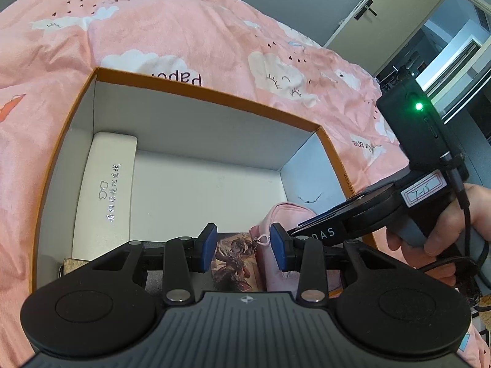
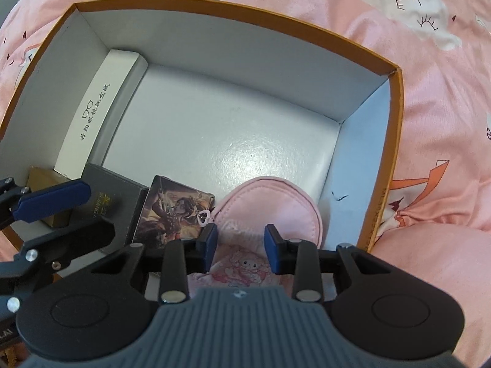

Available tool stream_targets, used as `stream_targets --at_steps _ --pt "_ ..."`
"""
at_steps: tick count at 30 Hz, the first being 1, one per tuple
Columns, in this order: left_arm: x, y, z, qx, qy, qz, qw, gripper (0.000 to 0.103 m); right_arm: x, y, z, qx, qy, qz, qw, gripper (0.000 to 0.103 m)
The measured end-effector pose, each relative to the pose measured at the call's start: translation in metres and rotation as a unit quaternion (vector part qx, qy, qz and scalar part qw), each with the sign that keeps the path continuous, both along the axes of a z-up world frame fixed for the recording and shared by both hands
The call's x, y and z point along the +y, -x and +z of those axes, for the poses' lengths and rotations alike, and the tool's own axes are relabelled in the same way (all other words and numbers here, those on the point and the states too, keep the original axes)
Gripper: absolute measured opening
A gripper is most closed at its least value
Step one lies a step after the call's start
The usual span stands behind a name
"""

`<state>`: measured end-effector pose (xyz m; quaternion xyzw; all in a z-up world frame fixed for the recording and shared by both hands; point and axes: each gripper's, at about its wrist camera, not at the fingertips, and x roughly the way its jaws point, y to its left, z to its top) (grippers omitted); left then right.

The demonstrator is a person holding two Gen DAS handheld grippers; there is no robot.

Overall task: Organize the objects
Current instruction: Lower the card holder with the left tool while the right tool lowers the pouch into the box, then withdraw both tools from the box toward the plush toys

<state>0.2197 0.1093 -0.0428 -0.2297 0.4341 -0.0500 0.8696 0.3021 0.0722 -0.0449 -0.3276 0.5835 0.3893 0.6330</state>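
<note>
Pink pouch (image 2: 270, 211) in box (image 2: 396, 153), between right gripper (image 2: 241, 247) parted jaws

Orange-rimmed box (image 2: 396, 128) on pink bedsheet (image 2: 445, 92). Inside: white glasses case (image 2: 98, 107) along left wall, dark box (image 2: 113, 202), picture card box (image 2: 172, 208), pink pouch (image 2: 270, 205). Right gripper (image 2: 241, 247) above pouch, jaws apart.

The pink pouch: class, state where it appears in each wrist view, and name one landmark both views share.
Left wrist view: the pink pouch sits lower right of centre, in the box's near right corner.
Right wrist view: the pink pouch sits bottom centre, under the right claw.
Shared landmark: the white glasses case along the box's left wall.
</note>
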Motion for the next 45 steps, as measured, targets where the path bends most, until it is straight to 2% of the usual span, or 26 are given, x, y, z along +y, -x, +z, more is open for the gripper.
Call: stream_targets --at_steps 5,10,13,18,22,26,30,35,40,45 --pt "-0.002 0.012 0.016 -0.023 -0.007 0.012 0.9996 0.043 -0.005 0.012 0.017 -0.026 -0.026 0.004 0.999 0.036" --pt "-0.008 0.029 0.038 -0.050 -0.016 0.023 0.9984 0.043 -0.027 0.039 0.054 -0.074 -0.099 0.017 0.992 0.038" --pt "-0.014 0.045 0.053 -0.072 -0.023 0.026 0.9968 0.042 -0.050 0.058 0.077 -0.104 -0.164 0.016 0.981 0.039" --pt "-0.026 0.076 0.075 -0.113 -0.052 0.029 0.9918 0.042 -0.094 0.077 0.102 -0.107 -0.256 -0.018 0.961 0.044" --pt "-0.036 0.098 0.086 -0.133 -0.059 0.025 0.9890 0.043 -0.120 0.105 0.109 -0.140 -0.303 -0.003 0.943 0.045" --pt "-0.048 0.117 0.088 -0.134 -0.092 0.015 0.9865 0.042 -0.148 0.126 0.101 -0.122 -0.340 -0.030 0.932 0.053" --pt "-0.052 0.140 0.080 -0.118 -0.118 0.004 0.9860 0.043 -0.165 0.142 0.080 -0.089 -0.346 -0.056 0.932 0.053" --pt "-0.038 0.168 0.058 -0.073 -0.118 0.016 0.9903 0.043 -0.172 0.162 0.053 -0.055 -0.322 -0.075 0.942 0.053" --pt "-0.015 0.191 0.037 -0.033 -0.086 0.042 0.9949 0.042 -0.173 0.185 0.030 -0.073 -0.267 -0.061 0.959 0.053" --pt "-0.004 0.203 0.022 -0.002 -0.059 0.059 0.9965 0.042 -0.178 0.195 0.015 -0.045 -0.254 -0.053 0.965 0.053"
